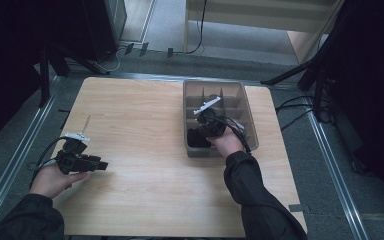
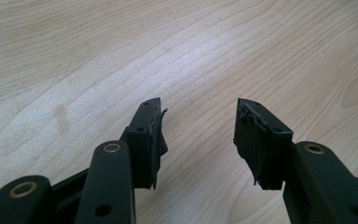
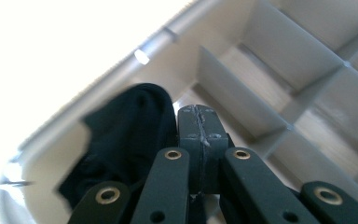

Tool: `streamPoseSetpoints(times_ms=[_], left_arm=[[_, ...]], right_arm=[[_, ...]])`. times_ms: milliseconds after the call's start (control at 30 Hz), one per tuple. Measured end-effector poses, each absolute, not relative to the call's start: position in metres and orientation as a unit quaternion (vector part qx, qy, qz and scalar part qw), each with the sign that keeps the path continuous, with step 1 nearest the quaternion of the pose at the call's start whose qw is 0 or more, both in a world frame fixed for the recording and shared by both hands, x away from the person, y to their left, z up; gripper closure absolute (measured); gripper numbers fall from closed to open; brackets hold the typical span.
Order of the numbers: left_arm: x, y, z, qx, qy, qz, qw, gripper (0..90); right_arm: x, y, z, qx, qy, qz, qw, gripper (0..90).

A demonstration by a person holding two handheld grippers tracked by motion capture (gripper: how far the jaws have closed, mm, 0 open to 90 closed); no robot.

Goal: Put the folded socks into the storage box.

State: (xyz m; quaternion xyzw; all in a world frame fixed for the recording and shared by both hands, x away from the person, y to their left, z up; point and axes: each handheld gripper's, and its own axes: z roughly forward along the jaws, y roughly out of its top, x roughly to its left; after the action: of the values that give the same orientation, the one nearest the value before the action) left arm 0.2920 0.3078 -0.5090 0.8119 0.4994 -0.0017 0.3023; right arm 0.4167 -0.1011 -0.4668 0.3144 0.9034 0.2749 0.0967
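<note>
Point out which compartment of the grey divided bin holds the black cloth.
The compartment nearest the person, at the grey divided plastic bin's near-left corner: the black cloth lies there beside the shut right gripper.

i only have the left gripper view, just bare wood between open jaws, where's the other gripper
Observer: The right gripper is down inside a grey divided bin on the far right part of the table.
Operator: is it holding anything
Observer: No. In the right gripper view its jaws are pressed together with nothing between them.
Operator: anything in that bin
Observer: A black cloth item, maybe a sock, lies in the near compartment, right beside the closed jaws.
Operator: and my left one
Observer: The left gripper is near the table's left edge, with nothing lying near it.
</note>
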Motion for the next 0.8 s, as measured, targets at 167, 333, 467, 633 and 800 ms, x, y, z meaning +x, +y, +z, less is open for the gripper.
streamPoseSetpoints(times_ms=[167, 333, 467, 633, 800], left_arm=[[0.292, 0.307, -0.509, 0.813, 0.498, -0.003, 0.302, 50.7], [0.292, 0.307, -0.509, 0.813, 0.498, -0.002, 0.301, 50.7], [0.292, 0.307, -0.509, 0.813, 0.498, -0.002, 0.301, 50.6], [0.292, 0.306, -0.509, 0.812, 0.499, -0.002, 0.302, 50.6], [0.292, 0.306, -0.509, 0.812, 0.499, -0.002, 0.302, 50.6]], right_arm=[[0.407, -0.095, -0.463, 0.291, 0.912, 0.271, 0.096, 90.0], [0.403, -0.093, -0.467, 0.287, 0.917, 0.263, 0.089, 90.0], [0.399, -0.092, -0.47, 0.275, 0.924, 0.249, 0.092, 90.0], [0.396, -0.09, -0.475, 0.271, 0.93, 0.232, 0.09, 90.0], [0.396, -0.087, -0.479, 0.276, 0.932, 0.22, 0.087, 90.0]])
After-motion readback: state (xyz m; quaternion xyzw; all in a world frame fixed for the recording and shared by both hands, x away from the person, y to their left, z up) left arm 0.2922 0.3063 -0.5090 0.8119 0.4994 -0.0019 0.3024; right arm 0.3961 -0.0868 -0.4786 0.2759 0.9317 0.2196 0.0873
